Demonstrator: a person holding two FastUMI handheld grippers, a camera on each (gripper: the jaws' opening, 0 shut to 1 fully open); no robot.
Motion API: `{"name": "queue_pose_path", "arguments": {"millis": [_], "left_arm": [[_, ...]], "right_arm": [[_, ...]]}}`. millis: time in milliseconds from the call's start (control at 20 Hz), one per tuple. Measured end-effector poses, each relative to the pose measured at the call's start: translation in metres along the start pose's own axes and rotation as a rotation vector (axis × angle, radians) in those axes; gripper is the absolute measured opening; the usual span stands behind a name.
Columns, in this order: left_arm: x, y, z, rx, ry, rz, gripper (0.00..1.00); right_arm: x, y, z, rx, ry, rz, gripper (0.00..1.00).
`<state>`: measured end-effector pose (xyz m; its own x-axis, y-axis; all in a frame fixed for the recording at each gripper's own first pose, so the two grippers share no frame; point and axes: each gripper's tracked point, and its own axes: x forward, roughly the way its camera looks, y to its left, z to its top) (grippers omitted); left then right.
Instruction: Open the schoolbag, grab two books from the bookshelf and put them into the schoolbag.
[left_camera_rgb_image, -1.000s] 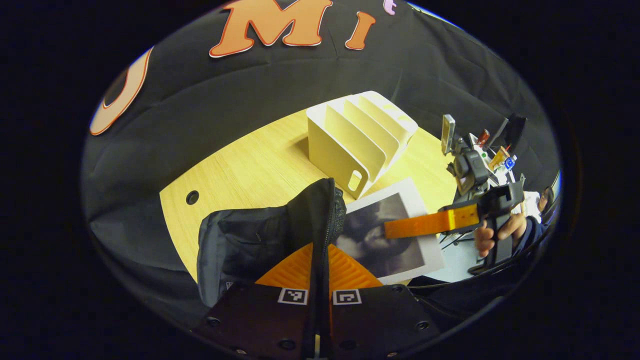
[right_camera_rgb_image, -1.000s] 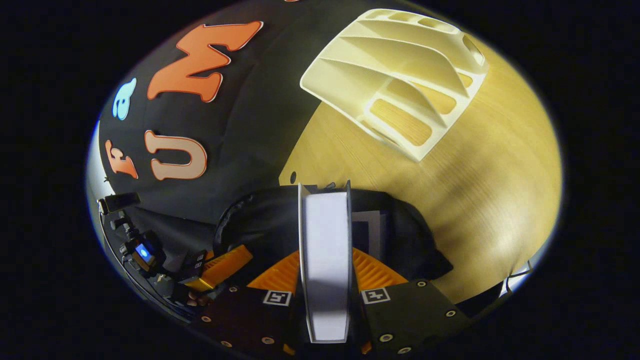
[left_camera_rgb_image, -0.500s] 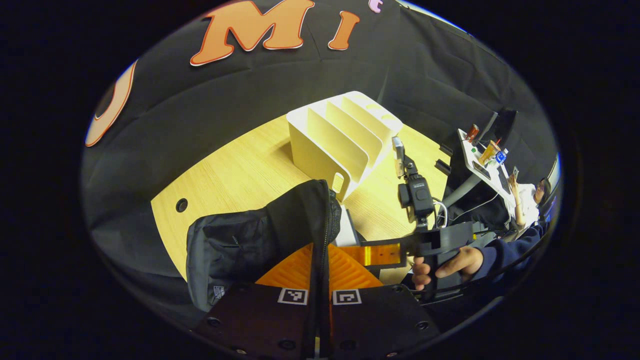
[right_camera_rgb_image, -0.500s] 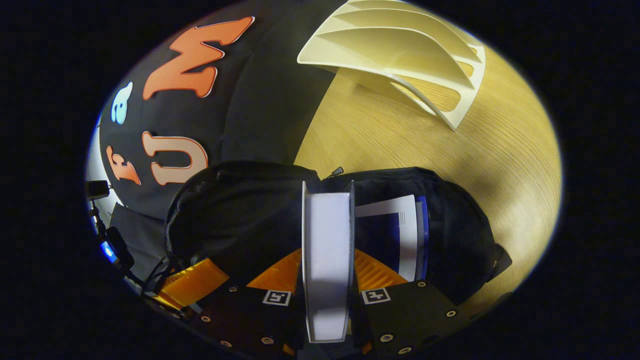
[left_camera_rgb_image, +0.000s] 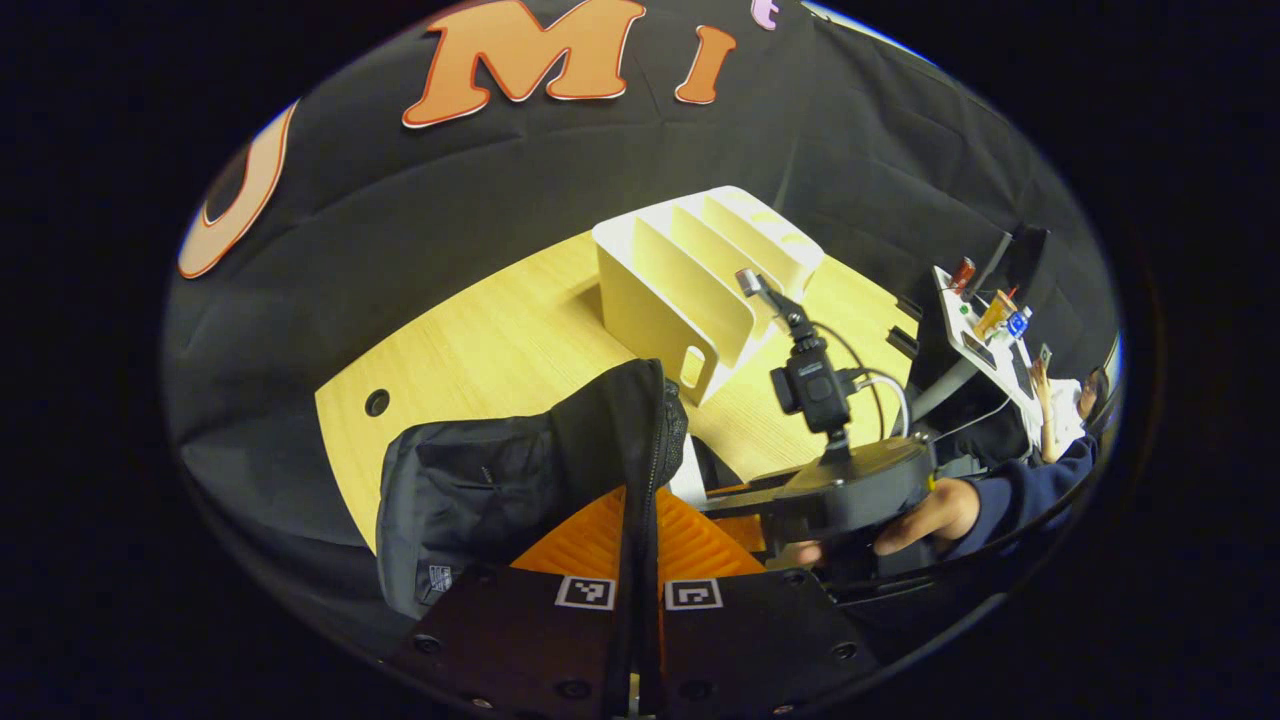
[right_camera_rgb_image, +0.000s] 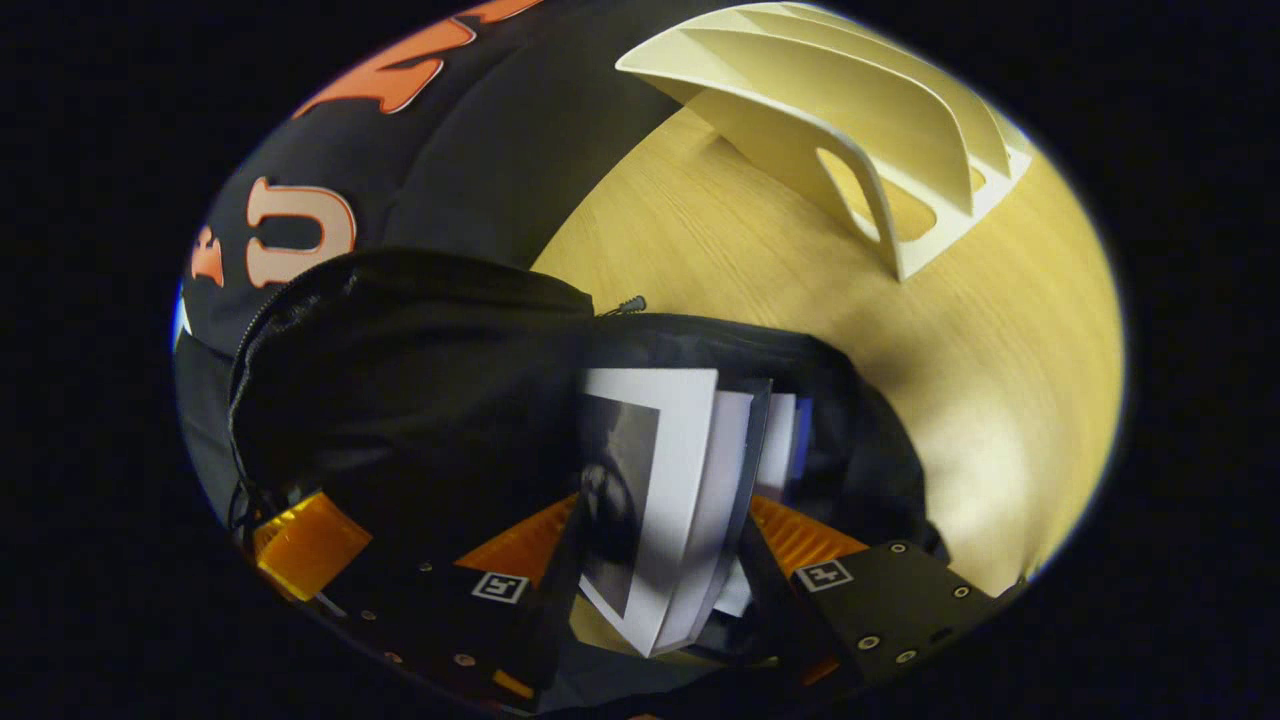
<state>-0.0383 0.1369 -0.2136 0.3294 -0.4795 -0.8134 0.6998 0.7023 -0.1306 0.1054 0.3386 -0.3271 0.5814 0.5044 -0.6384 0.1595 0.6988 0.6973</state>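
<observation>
Nearest in the left gripper view, the left tongs (left_camera_rgb_image: 640, 560) are closed tight on the raised edge of the black schoolbag (left_camera_rgb_image: 500, 490), pinching the fabric by its zipper and holding the mouth up. The schoolbag sits at the near edge of the wooden counter (left_camera_rgb_image: 480, 350). Just beyond it a hand (left_camera_rgb_image: 925, 515) in a dark sleeve holds the right tongs (left_camera_rgb_image: 740, 505), whose tips reach down into the bag's opening.

In the right gripper view, the right tongs (right_camera_rgb_image: 655, 560) stand spread apart, with a white book (right_camera_rgb_image: 670, 480) leaning tilted between the fingers; whether both still press on it cannot be told. That book is partly inside the open schoolbag (right_camera_rgb_image: 400, 400), with a second book (right_camera_rgb_image: 785, 445) beside it, deeper in the bag.

Farther back, towards the counter's far edge, stands the cream bookshelf (left_camera_rgb_image: 700, 280), its slots bare. It is well apart from the bag.
</observation>
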Motion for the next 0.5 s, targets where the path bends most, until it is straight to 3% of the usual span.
{"name": "queue_pose_path", "arguments": {"millis": [100,250,500], "left_arm": [[0.003,-0.002,-0.004,-0.02,0.006,0.023,0.04],[0.01,-0.01,-0.01,-0.055,0.016,0.06,0.04],[0.018,-0.018,-0.012,-0.093,0.036,0.155,0.05]], "right_arm": [[-0.018,-0.023,0.01,-0.09,-0.008,-0.055,0.95],[-0.055,-0.056,0.028,-0.194,-0.027,-0.118,0.98],[-0.125,-0.091,0.073,-0.282,-0.113,-0.16,0.99]]}}
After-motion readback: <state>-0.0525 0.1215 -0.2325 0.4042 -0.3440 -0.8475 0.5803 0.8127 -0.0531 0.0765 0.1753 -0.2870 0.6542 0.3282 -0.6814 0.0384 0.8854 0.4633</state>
